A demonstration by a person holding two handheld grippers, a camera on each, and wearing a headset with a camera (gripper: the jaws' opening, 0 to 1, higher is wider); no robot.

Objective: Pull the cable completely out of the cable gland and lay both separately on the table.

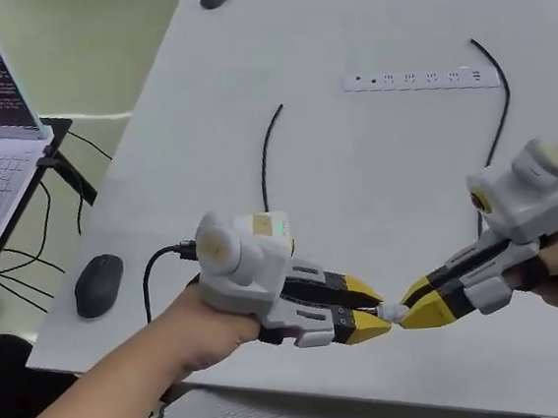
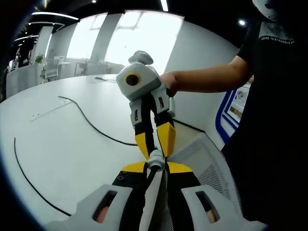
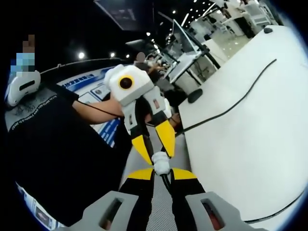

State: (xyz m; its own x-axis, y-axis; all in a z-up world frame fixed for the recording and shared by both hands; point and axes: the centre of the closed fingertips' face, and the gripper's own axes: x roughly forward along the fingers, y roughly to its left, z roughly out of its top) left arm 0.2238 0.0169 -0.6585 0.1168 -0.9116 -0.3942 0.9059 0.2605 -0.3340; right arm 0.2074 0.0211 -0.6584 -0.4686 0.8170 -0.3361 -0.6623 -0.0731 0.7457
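Cable gland (image 1: pixel 393 312), small and white, is held in the air above the white desk (image 1: pixel 354 162), near its 6 o'clock edge. Left tongs (image 1: pixel 380 316), reaching in from 9 o'clock, are clamped on it; right tongs (image 1: pixel 411 315), from 3 o'clock, pinch the black cable (image 3: pixel 166 182) at its far end, tip to tip. A power strip (image 1: pixel 415 79) lies at 1 o'clock, a mouse (image 1: pixel 99 284) at 8.
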